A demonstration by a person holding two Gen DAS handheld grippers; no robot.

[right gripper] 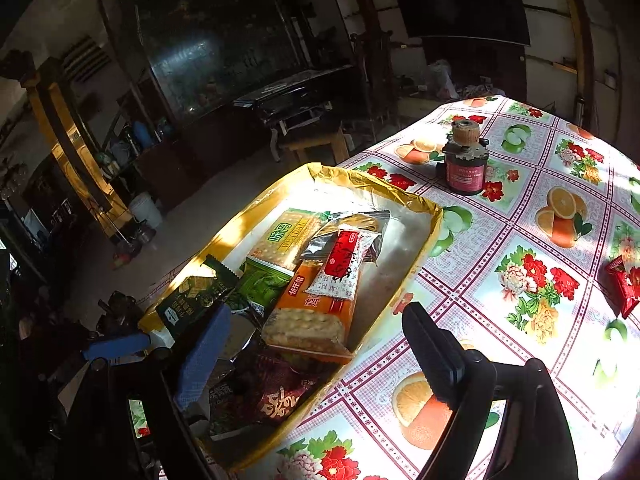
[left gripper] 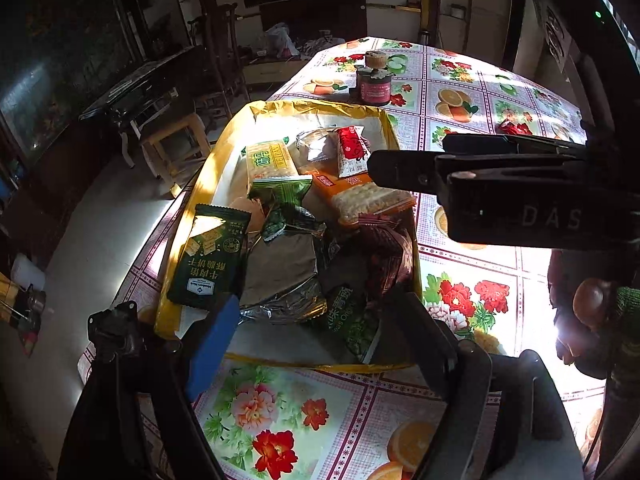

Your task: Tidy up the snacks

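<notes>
Both grippers, left gripper (left gripper: 312,344) and right gripper (right gripper: 316,344), are hovering over the yellow tray (right gripper: 434,216) of snack packets (right gripper: 316,308), fingers spread, holding nothing. Judged between placements: red packet (right gripper: 624,280) is lying apart on the worktop (right gripper: 520,248), likely next, right-side reach.

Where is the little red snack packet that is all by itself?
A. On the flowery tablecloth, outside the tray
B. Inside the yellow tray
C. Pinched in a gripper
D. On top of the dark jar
A: the red packet lies on the flowery tablecloth, well apart from the yellow tray and the dark jar, with no gripper touching it.
</notes>
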